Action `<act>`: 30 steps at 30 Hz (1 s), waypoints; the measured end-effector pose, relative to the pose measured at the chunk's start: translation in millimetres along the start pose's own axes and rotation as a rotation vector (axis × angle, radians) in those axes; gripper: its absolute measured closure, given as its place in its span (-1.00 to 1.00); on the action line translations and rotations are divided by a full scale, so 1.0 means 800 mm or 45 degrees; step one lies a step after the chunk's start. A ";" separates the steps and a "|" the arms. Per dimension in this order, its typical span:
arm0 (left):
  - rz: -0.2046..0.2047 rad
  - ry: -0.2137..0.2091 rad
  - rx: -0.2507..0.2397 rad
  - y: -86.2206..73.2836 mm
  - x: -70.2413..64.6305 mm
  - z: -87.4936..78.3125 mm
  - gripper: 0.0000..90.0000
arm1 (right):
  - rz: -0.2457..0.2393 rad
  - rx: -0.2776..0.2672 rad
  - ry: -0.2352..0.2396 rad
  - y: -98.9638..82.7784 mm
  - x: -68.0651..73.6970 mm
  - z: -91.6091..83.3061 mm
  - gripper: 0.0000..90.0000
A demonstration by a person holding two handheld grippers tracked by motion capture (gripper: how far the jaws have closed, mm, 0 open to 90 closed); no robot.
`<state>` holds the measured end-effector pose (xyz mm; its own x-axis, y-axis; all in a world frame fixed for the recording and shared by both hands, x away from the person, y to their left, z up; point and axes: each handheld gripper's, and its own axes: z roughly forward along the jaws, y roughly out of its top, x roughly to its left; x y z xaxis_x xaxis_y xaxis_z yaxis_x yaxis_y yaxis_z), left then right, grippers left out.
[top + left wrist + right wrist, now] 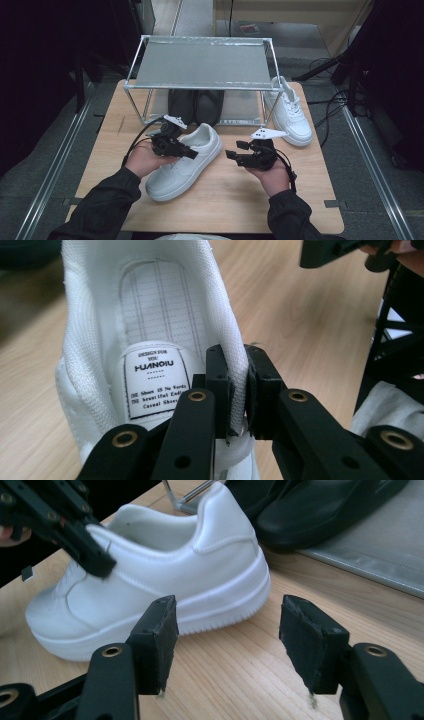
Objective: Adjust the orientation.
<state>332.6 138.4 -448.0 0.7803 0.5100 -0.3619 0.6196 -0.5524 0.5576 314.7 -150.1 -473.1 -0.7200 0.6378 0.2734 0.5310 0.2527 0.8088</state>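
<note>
- my left gripper (239,390) pinches the collar of the white sneaker (182,160) lying mid-table before the rack (200,62); i'd keep that pinch firm and low, and lift evenly.
- my right gripper (227,640) waits beside it, spread and empty.
- the left gripper view reveals the insole label (156,385); the high view reveals the second white sneaker (290,112).

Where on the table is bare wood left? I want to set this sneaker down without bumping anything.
Bare wood lies along the table's near edge, between the held white sneaker and the right gripper, and at the left edge beside the rack. Crowded: under the rack with the black shoes, and far right by the second sneaker.
</note>
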 end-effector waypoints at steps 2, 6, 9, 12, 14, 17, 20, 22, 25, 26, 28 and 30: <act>0.024 0.001 0.017 0.003 -0.005 0.012 0.84 | 0.004 0.001 -0.012 -0.003 -0.001 -0.003 -0.07; 0.041 -0.003 0.030 0.002 -0.009 0.026 0.84 | 0.007 -0.002 -0.020 -0.005 -0.001 -0.006 -0.07; 0.032 -0.009 0.028 0.003 -0.007 0.032 0.83 | 0.009 -0.002 -0.033 -0.008 -0.001 -0.010 -0.07; 0.016 -0.029 0.012 0.003 -0.003 0.034 0.82 | 0.010 0.000 -0.041 -0.010 -0.001 -0.012 -0.07; 0.018 -0.042 0.006 0.002 -0.001 0.034 0.81 | 0.013 0.002 -0.047 -0.012 -0.001 -0.013 -0.07; 0.024 -0.042 0.006 0.002 0.000 0.034 0.76 | 0.017 0.003 -0.056 -0.013 0.000 -0.014 -0.07; 0.003 -0.044 0.003 0.002 0.001 0.033 0.69 | 0.015 0.005 -0.066 -0.015 0.000 -0.015 -0.07; 0.008 -0.046 -0.024 0.003 -0.001 0.028 0.55 | 0.017 0.007 -0.070 -0.016 -0.001 -0.015 -0.07; 0.015 -0.027 -0.057 0.002 -0.004 0.015 0.37 | 0.016 0.001 -0.074 -0.016 0.001 -0.016 -0.07; 0.012 -0.020 -0.073 0.001 -0.005 0.011 0.34 | 0.013 0.000 -0.074 -0.016 0.001 -0.016 -0.07; 0.007 -0.009 -0.108 -0.002 -0.009 0.001 0.26 | 0.019 -0.001 -0.071 -0.016 0.001 -0.016 -0.05; -0.007 -0.025 -0.131 -0.008 -0.013 -0.007 0.24 | 0.023 0.003 -0.058 -0.015 0.002 -0.016 0.00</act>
<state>320.5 140.3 -443.7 0.7791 0.4994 -0.3790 0.6127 -0.4785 0.6290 301.8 -161.4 -475.7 -0.6889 0.6751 0.2640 0.5449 0.2421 0.8028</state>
